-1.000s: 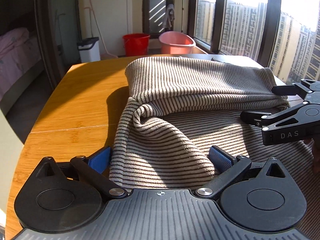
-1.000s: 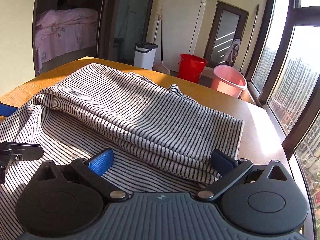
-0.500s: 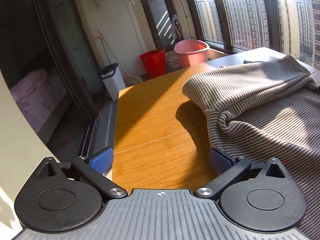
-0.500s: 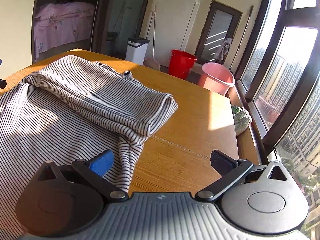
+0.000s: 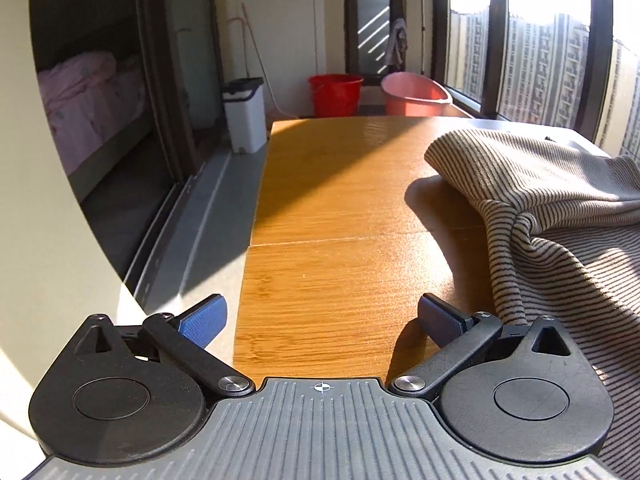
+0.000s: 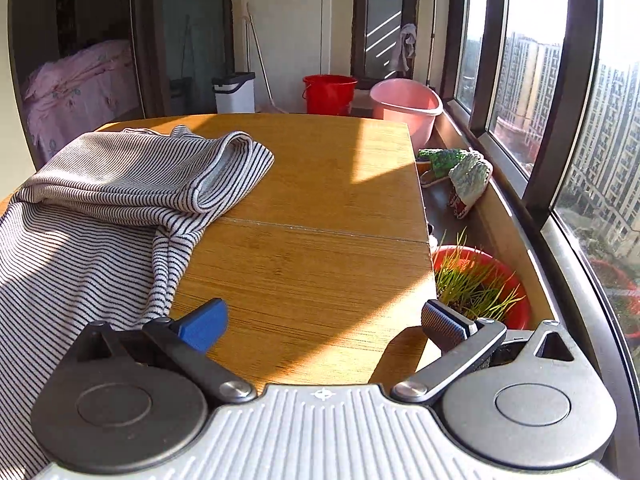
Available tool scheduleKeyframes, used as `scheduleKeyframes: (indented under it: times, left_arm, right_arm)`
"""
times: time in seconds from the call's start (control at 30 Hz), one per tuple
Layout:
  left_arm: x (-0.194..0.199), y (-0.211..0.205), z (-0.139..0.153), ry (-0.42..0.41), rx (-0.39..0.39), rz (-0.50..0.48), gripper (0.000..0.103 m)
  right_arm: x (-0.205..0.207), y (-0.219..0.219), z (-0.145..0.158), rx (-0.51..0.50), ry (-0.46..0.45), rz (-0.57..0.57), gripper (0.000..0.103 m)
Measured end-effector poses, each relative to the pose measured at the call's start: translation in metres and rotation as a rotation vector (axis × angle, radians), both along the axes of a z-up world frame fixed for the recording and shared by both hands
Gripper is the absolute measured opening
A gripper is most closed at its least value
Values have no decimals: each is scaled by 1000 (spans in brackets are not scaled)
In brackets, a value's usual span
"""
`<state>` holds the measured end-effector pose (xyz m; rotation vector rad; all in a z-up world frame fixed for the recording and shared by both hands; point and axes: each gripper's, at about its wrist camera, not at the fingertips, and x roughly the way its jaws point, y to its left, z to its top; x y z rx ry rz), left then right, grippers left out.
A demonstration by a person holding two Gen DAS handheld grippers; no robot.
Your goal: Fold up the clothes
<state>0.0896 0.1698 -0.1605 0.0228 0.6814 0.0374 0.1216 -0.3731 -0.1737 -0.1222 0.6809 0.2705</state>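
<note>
Left gripper [image 5: 320, 320]: jaws spread wide, nothing between the blue pads [image 5: 202, 322], sitting over the near left corner of the wooden table [image 5: 340, 208]; left pad hangs past the table's left edge, right pad is over bare wood just beside the cloth's edge, not clearly touching it.

Right gripper [image 6: 324, 320]: jaws also spread wide, empty, over the near right corner of the same table [image 6: 320, 240]. Its left pad [image 6: 204, 326] is just beside the cloth's hem; right pad is at the table's right edge.

Beige knit garment with thin dark stripes [image 5: 560, 216]: lies on the table between the two grippers, neither holding it. In the left wrist view it fills the right side, with a folded-over upper layer reaching towards the far edge and a bunched ridge below that fold. In the right wrist view the same garment [image 6: 100, 216] covers the left half of the table, folded layer on top with its rounded end towards the table's middle, lower layer running down to the near edge. Centre seam of the table is bare on each side of it.

Beyond the far edge, on the floor: white lidded bin [image 6: 234, 92], red plastic bucket [image 6: 329, 89], pink plastic basin [image 6: 404, 108]. Off the right edge by the window: red pot of green grass [image 6: 476, 288].
</note>
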Motion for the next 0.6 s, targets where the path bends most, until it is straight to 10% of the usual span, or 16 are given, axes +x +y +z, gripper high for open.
scheduleKeyframes:
  times: [0.6]
  left_arm:
    - [-163,10,1,13,-26,-73,103]
  right_arm:
    - [-190,10,6,42,4,-36,103]
